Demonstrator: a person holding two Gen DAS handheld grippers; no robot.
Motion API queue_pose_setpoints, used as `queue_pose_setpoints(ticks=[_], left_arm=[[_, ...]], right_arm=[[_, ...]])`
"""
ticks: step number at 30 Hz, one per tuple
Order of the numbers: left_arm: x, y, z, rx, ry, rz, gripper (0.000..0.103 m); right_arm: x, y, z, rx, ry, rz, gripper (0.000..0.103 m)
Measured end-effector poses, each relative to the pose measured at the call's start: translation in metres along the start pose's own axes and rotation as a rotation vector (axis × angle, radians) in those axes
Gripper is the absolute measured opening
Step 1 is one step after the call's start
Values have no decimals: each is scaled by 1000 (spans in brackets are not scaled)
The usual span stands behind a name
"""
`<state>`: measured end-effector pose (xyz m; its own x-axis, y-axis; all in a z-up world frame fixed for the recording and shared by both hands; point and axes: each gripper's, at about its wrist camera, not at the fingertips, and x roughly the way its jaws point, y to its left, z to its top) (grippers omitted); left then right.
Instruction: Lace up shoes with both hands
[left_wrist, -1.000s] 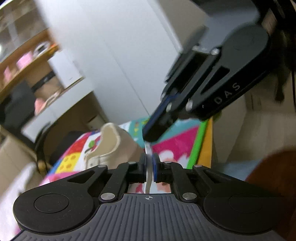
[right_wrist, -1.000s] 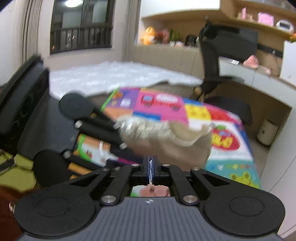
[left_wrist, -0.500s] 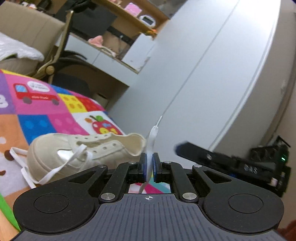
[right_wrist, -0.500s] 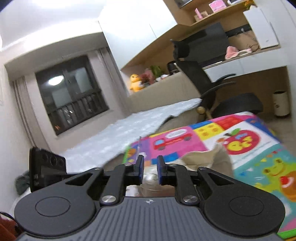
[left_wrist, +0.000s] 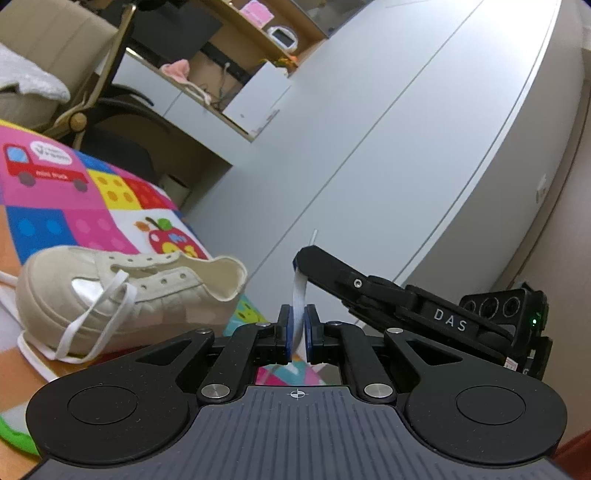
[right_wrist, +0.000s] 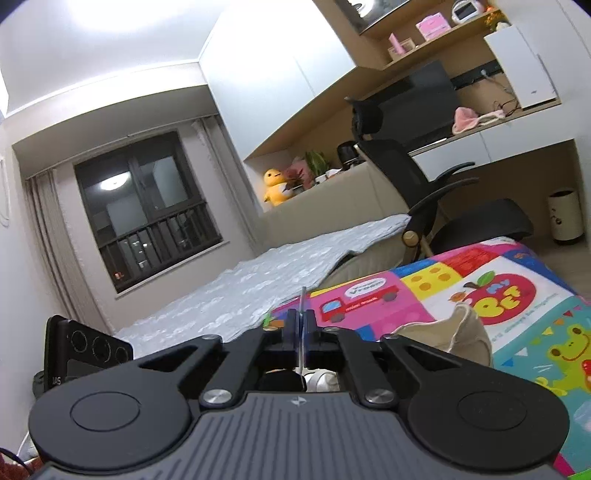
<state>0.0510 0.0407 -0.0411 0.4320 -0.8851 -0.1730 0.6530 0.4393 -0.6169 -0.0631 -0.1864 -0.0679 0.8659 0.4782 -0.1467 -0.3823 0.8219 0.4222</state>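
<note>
White lace (left_wrist: 297, 295) pinched in left hand-held gripper (left_wrist: 298, 332) — shoe (left_wrist: 122, 295) left of it.

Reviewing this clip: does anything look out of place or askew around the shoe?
Only the shoe itself: most eyelets are empty and its white lace trails loose over the toe onto the mat. Left gripper and right gripper both pinch the same lace end.

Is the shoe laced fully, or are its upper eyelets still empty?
Upper eyelets empty. On the shoe, the lace crosses only near the toe; the holes toward the heel show open, and loose lace trails onto the mat.
</note>
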Motion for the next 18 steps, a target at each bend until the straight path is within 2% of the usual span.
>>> queue_pose_setpoints(ticks=[3, 5, 6, 8, 9, 10, 11, 12, 13, 16, 18], left_arm=[[6, -10, 1, 76, 36, 55, 21], [4, -14, 9, 174, 37, 135, 47], [1, -16, 17, 234, 20, 193, 53], [-5, -15, 37, 379, -19, 350, 76], [-3, -13, 45, 447, -24, 429, 83], [1, -9, 52, 512, -14, 499, 87], [9, -3, 58, 571, 14, 551, 87], [19, 3, 62, 615, 55, 580, 87], [29, 9, 64, 645, 97, 588, 87], [59, 19, 63, 739, 229, 554, 87], [76, 23, 58, 809, 287, 539, 88]], right_arm=[[-9, -3, 11, 11, -46, -18, 2], [-23, -6, 30, -4, -114, -44, 2], [-30, -7, 40, -18, -147, -55, 2], [-44, -7, 62, -54, -204, -73, 2], [-46, -7, 71, -81, -214, -71, 2], [-46, -7, 79, -109, -216, -66, 2], [-44, -8, 85, -131, -209, -58, 2], [-36, -10, 87, -146, -187, -50, 2], [-25, -14, 88, -156, -152, -43, 2], [15, -28, 80, -173, -37, -31, 2], [35, -38, 72, -173, 28, -28, 2]])
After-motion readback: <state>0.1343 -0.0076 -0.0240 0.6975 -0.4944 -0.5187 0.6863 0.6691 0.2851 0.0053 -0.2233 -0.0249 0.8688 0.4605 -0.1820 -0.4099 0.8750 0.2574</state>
